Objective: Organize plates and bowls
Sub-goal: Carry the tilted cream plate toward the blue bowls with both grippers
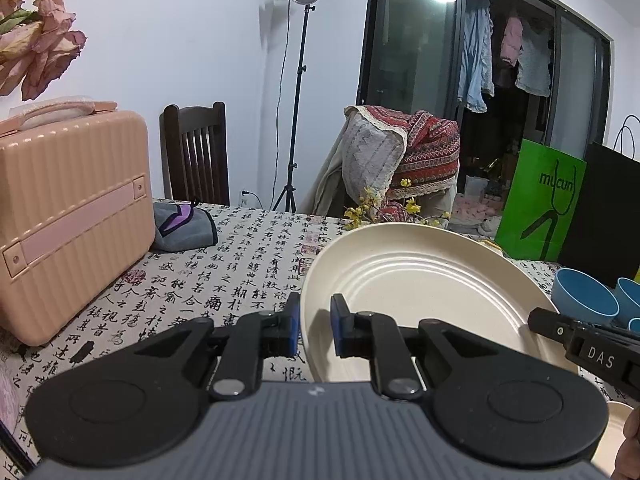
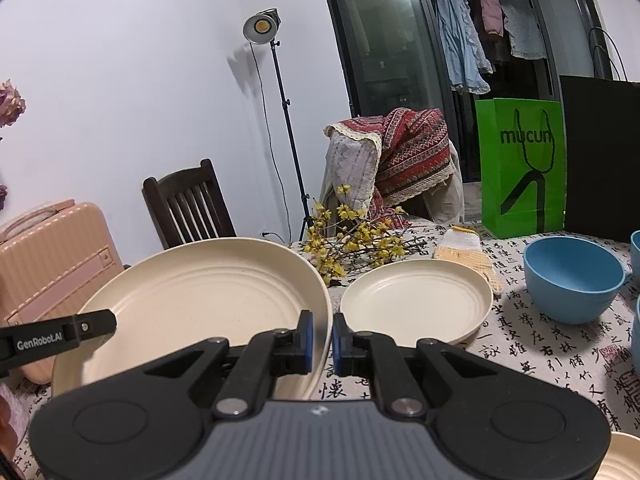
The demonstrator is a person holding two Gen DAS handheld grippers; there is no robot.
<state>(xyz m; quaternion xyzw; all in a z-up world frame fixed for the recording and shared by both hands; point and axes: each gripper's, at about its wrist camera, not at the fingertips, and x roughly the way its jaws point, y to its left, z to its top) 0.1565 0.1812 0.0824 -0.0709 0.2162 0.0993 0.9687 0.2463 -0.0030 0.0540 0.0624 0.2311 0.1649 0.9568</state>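
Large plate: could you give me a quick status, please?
Left gripper and right gripper both shut on large plate rims. Plate lifted, tilted. Small plate and blue bowl ahead on table.

A lived-in home dining room: beyond the jaws, a table under a calligraphy-print cloth (image 2: 520, 344), dark wooden slatted chairs (image 1: 196, 152), another chair draped with a red patterned blanket (image 2: 412, 156), laundry hanging (image 1: 476, 56) behind dark glass doors, and a ribbed pink suitcase (image 1: 72, 212) left of the jaws
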